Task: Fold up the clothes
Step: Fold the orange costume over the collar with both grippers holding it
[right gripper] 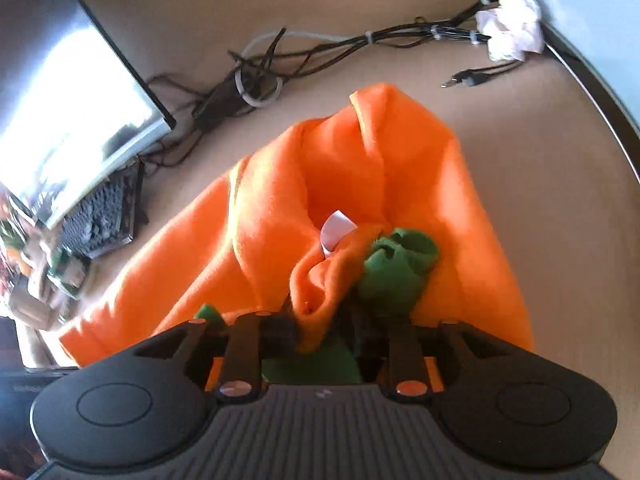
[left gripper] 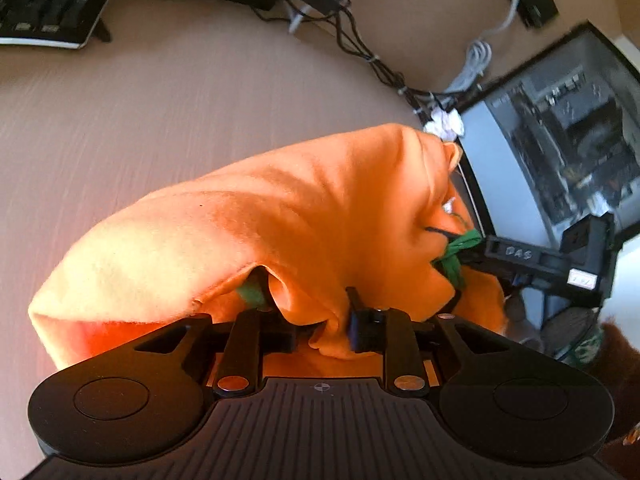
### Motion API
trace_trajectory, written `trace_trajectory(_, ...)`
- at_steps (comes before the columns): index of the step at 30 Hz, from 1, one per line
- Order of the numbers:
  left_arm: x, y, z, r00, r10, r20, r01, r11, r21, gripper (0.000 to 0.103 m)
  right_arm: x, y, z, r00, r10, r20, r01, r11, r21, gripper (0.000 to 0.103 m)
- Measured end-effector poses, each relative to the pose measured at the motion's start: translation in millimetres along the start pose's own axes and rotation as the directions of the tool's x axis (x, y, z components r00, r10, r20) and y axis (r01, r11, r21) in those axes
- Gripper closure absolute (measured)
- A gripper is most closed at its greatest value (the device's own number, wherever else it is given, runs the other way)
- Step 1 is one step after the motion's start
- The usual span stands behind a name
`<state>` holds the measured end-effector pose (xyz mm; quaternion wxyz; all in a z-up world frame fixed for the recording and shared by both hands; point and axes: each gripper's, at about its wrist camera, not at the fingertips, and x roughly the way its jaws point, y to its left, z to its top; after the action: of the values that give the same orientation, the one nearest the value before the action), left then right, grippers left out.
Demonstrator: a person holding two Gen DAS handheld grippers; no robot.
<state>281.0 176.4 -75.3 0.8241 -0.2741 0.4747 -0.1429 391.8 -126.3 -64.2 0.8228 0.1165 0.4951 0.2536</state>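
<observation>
One orange garment [left gripper: 280,216] with green trim [right gripper: 396,260] and one small white tag [right gripper: 336,232], lying bunched and partly lifted on the bench [left gripper: 180,120]. Two hand-held grippers, one per view. Other stuff on the bench: one keyboard [left gripper: 44,0], one monitor [right gripper: 68,116], one bundle of dark cables [right gripper: 320,48] with one loose jack plug [right gripper: 464,79], one crumpled white wad [right gripper: 512,28]; one dark glass-fronted case [left gripper: 560,136] at the bench edge. Both hand-held grippers point steeply down toward the bench; no hand visible in either view, only a bit of brown sleeve [left gripper: 616,364] at the right edge of the left wrist view. Left hand-held gripper [left gripper: 316,320]: jaws narrow, a fold of orange fabric between them, fabric draped over the fingers [left gripper: 362,320]; whether the pads really press it can't be told, cloth hides the tips. Right hand-held gripper [right gripper: 320,328]: jaws part open, clenched on a pinched ridge of orange fabric with green cloth bunched below and beside it; its body also shows at the right of the left wrist view, right at the green trim. Garment spans between the two, ends raised, middle sagging to the bench.
</observation>
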Motion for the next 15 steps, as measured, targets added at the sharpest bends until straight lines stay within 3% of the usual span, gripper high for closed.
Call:
trace_trajectory(2,1.2,0.4,0.8,1.000,0.009,-0.004,-0.009,1.000,0.009,0.075,-10.8,1.5,-0.8,1.000,-0.010,0.020,0.010,1.000,0.001,0.047)
trace_trajectory(7,1.1,5.8,-2.1,1.000,0.005,-0.001,-0.005,1.000,-0.007,0.073,-36.8,13.3,14.2,0.994,-0.043,0.105,0.050,0.997,-0.059,0.033)
trace_trajectory(11,5.9,7.7,2.9,1.000,0.015,0.006,-0.015,0.999,-0.034,0.072,-18.2,13.6,26.0,0.993,-0.032,0.112,0.039,0.997,-0.066,0.034)
trace_trajectory(12,8.1,7.3,10.1,0.999,0.032,0.014,-0.031,0.999,-0.027,0.072,-10.9,13.7,26.5,0.995,-0.032,0.097,0.039,0.997,-0.074,0.038)
trace_trajectory(13,10.5,6.7,19.1,0.998,0.052,0.024,-0.051,0.999,-0.017,0.072,-3.4,15.0,25.9,0.996,-0.048,0.075,0.054,0.995,-0.084,0.055)
trace_trajectory(14,12.8,6.1,28.2,0.997,0.072,0.035,-0.071,0.997,-0.007,0.072,1.3,16.5,23.0,0.996,-0.067,0.053,0.072,0.993,-0.095,0.064)
trace_trajectory(15,15.2,5.5,37.2,0.995,0.091,0.045,-0.091,0.996,0.003,0.072,2.7,18.1,18.5,0.996,-0.074,0.039,0.078,0.991,-0.107,0.064)
